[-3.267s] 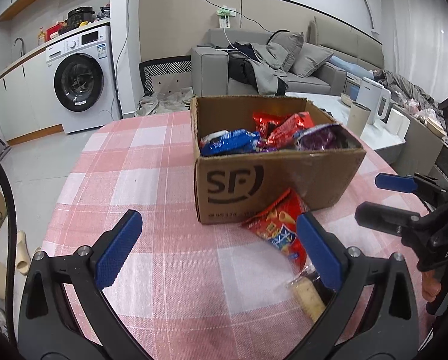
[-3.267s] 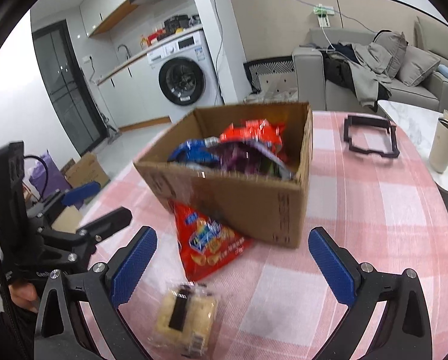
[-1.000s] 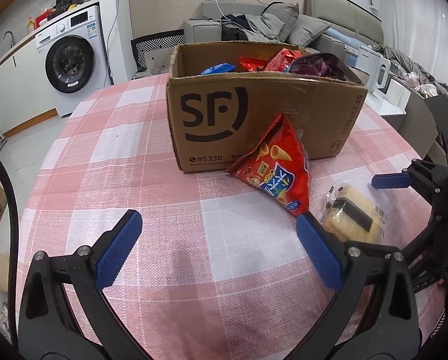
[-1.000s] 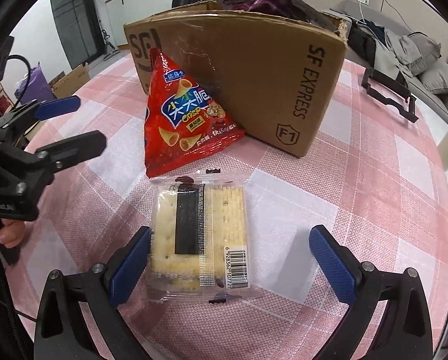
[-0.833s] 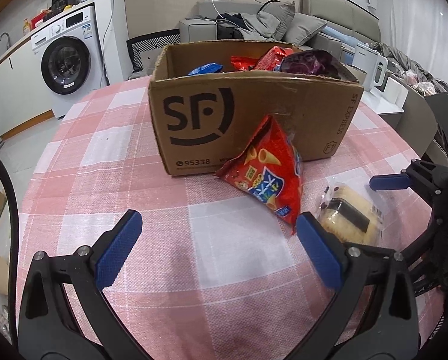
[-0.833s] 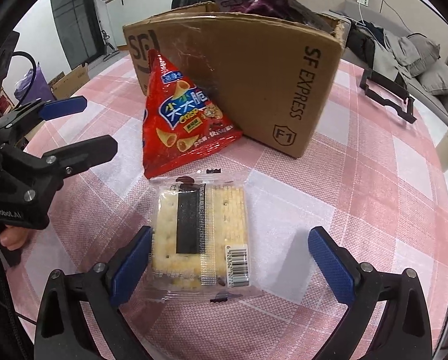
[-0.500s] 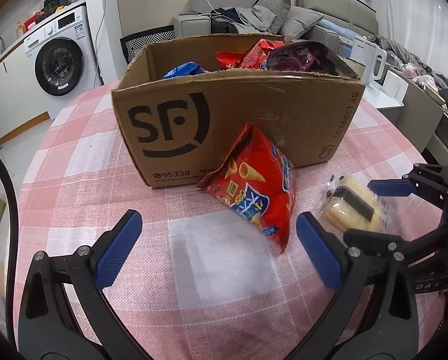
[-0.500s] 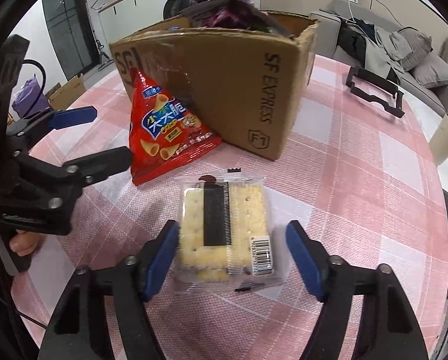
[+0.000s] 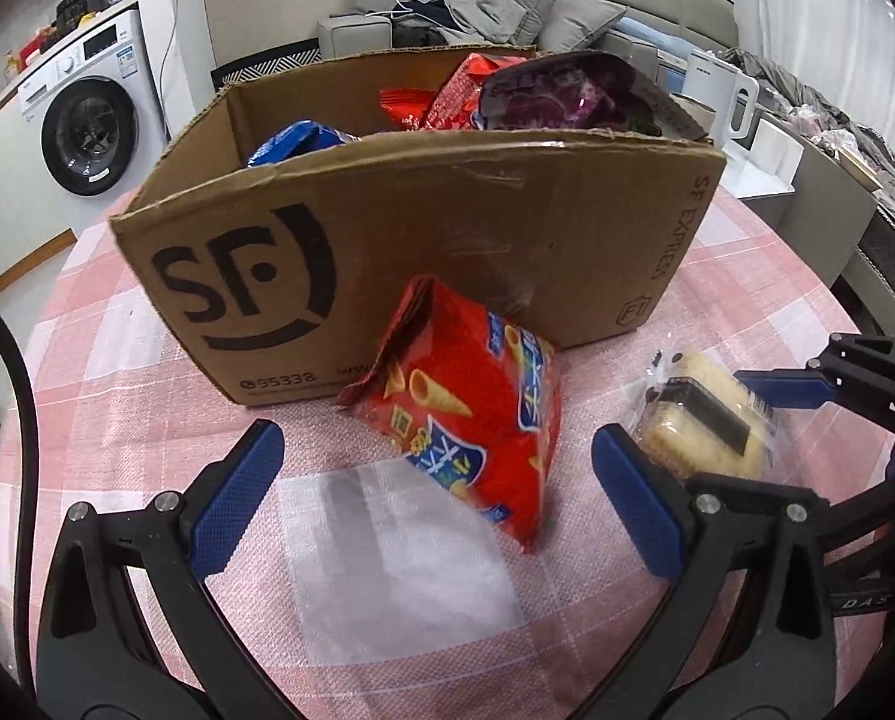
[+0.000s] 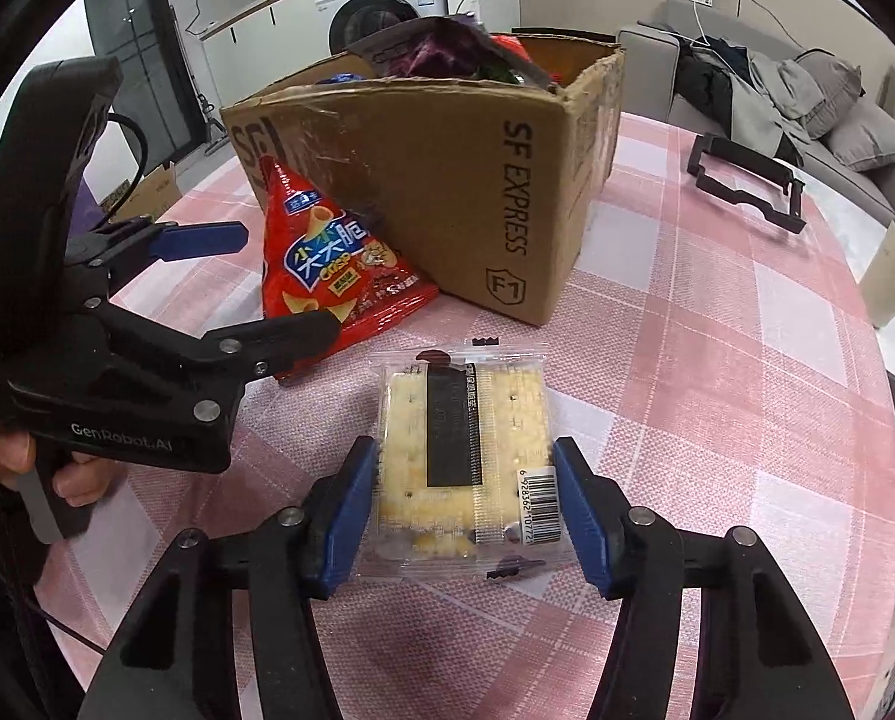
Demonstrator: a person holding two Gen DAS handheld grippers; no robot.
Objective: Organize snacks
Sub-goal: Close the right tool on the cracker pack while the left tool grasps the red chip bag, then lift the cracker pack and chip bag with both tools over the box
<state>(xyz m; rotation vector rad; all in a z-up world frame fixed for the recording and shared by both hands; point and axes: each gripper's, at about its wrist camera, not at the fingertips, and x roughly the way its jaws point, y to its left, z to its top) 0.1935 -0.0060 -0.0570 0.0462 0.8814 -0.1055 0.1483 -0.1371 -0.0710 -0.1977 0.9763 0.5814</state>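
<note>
A brown SF cardboard box (image 9: 435, 228) (image 10: 447, 180) holds several snack bags. A red cone-snack bag (image 9: 477, 420) (image 10: 333, 264) leans against its front wall. My left gripper (image 9: 435, 498) is open, just in front of the red bag, its fingers either side of it and apart from it. My right gripper (image 10: 465, 516) is shut on a clear cracker packet (image 10: 465, 450), one pad on each long side, on the tablecloth. The packet also shows in the left wrist view (image 9: 705, 426), to the right of the red bag.
The round table has a pink checked cloth (image 10: 717, 360). A black frame-shaped object (image 10: 747, 180) lies at the far right of the table. A beige cup (image 10: 894, 267) stands past the table's right edge. A washing machine (image 9: 87, 114) and sofa (image 9: 507, 12) stand behind.
My right gripper has closed from wide open onto the cracker packet. My left gripper has moved closer to the red bag and the box.
</note>
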